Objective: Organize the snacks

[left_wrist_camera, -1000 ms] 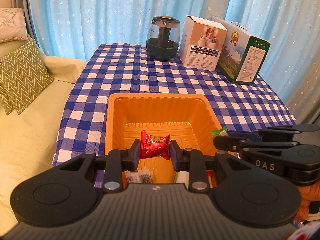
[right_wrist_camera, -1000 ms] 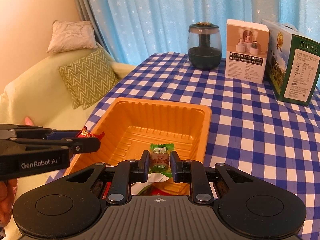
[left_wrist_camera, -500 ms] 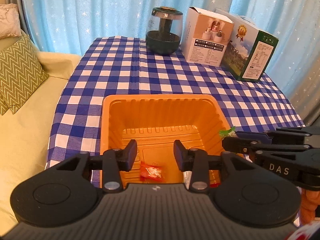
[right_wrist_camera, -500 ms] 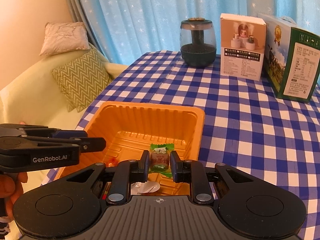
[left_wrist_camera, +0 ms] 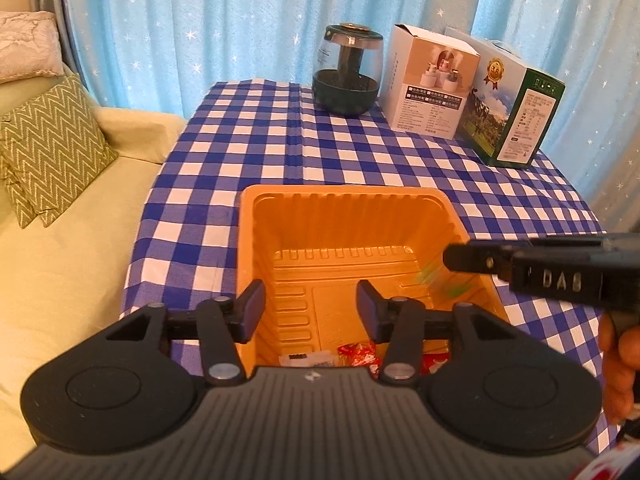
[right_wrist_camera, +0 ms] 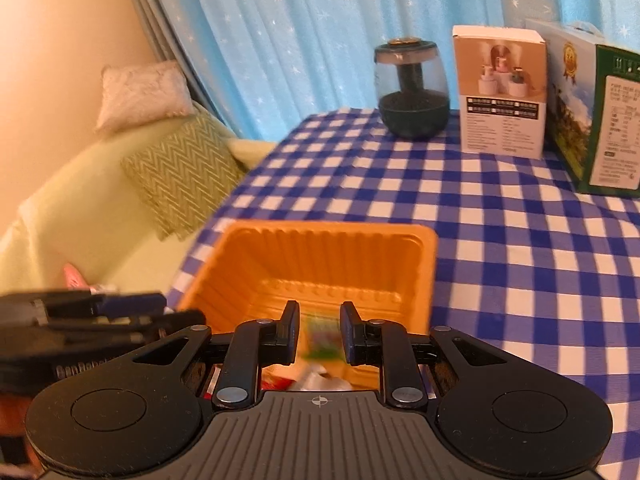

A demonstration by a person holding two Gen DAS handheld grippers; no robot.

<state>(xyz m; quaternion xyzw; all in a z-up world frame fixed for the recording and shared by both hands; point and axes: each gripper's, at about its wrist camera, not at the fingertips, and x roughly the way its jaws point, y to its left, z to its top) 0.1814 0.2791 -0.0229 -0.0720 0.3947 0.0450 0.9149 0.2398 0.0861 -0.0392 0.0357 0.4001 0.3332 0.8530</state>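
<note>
- Red snack is dropped in the tray, below the left gripper, whose empty jaws have just been opening.
- Green candy is clamped in the right gripper over the tray, not yet released.

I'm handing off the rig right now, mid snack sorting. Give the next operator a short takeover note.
Left gripper: jaws have just been opening, nothing between them; its red snack packet lies in the orange tray.
Right gripper: shut on a green-wrapped candy, blurred, held over the tray's near end.
Done: several wrapped snacks are in the tray's near end.
Left: release the green candy into the tray. Whether more snacks wait outside the tray cannot be seen.
</note>
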